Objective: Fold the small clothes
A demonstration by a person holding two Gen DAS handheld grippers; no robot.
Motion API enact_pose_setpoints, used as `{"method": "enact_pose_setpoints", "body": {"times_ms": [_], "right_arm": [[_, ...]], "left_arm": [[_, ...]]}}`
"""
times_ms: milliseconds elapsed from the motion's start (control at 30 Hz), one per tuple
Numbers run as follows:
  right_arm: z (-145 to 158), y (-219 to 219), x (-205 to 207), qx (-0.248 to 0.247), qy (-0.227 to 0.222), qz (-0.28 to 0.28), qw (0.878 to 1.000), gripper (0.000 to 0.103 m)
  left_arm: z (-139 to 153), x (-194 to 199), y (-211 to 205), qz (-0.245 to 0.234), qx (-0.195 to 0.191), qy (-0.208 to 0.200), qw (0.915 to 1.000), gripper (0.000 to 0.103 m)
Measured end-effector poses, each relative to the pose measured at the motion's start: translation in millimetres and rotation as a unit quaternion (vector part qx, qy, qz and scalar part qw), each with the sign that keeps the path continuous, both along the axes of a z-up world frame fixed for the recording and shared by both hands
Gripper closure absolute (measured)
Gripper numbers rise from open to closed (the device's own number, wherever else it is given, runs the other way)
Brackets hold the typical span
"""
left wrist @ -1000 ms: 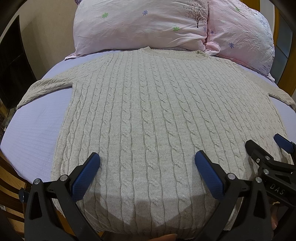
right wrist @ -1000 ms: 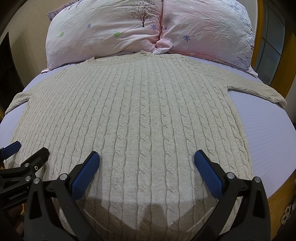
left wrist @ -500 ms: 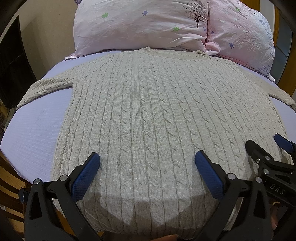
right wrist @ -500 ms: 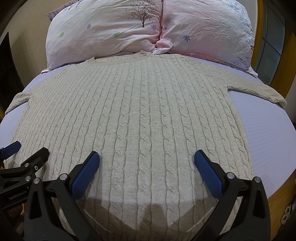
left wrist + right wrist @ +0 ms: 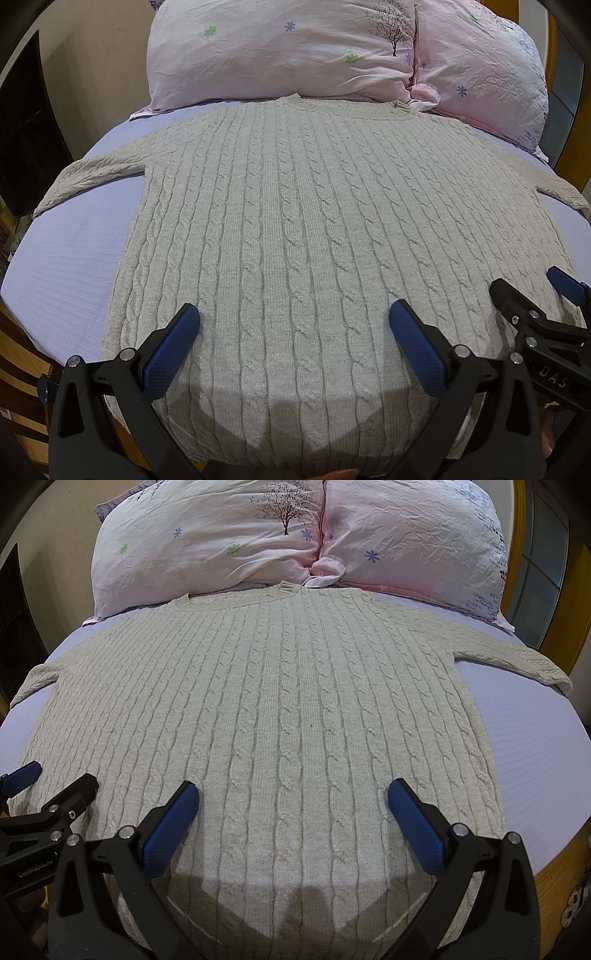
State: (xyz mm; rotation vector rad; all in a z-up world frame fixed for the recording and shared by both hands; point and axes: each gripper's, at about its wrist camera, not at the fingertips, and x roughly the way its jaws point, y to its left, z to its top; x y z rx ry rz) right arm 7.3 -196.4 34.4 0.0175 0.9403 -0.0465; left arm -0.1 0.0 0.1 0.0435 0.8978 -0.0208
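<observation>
A beige cable-knit sweater [image 5: 314, 229] lies flat and spread out on a lilac bed sheet, collar toward the pillows, both sleeves stretched out sideways; it also shows in the right wrist view [image 5: 280, 709]. My left gripper [image 5: 295, 332] is open and empty, hovering over the sweater's hem on its left half. My right gripper [image 5: 293, 812] is open and empty over the hem on its right half. Each gripper shows at the edge of the other's view: the right one [image 5: 532, 295], the left one [image 5: 55, 779].
Two pink flowered pillows [image 5: 280, 51] [image 5: 417, 542] stand at the head of the bed. Lilac sheet [image 5: 66, 266] [image 5: 535, 760] shows on both sides of the sweater. A wooden bed frame [image 5: 554, 878] runs along the near edge. A dark panel [image 5: 22, 129] is at left.
</observation>
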Motion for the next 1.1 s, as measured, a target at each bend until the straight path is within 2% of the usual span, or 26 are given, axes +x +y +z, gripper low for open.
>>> {"method": "enact_pose_setpoints", "body": {"times_ms": [700, 833, 933, 1000, 1100], "right_arm": [[0, 4, 1, 0.000, 0.001, 0.008, 1.000, 0.002], [1, 3, -2, 0.001, -0.002, 0.025, 1.000, 0.002], [2, -4, -7, 0.013, -0.015, 0.063, 0.998, 0.002], [13, -25, -2, 0.043, -0.019, 0.061, 0.997, 0.002], [38, -97, 13, 0.084, -0.058, -0.026, 0.994, 0.002]], "left_arm": [[0, 0, 0, 0.000, 0.000, -0.001, 1.0000, 0.001], [0, 0, 0, 0.000, 0.000, -0.001, 1.0000, 0.001], [0, 0, 0, 0.000, 0.000, -0.003, 1.0000, 0.001], [0, -1, -1, -0.003, 0.002, -0.007, 1.0000, 0.001], [3, -2, -3, -0.012, 0.005, -0.012, 0.9998, 0.001]]}}
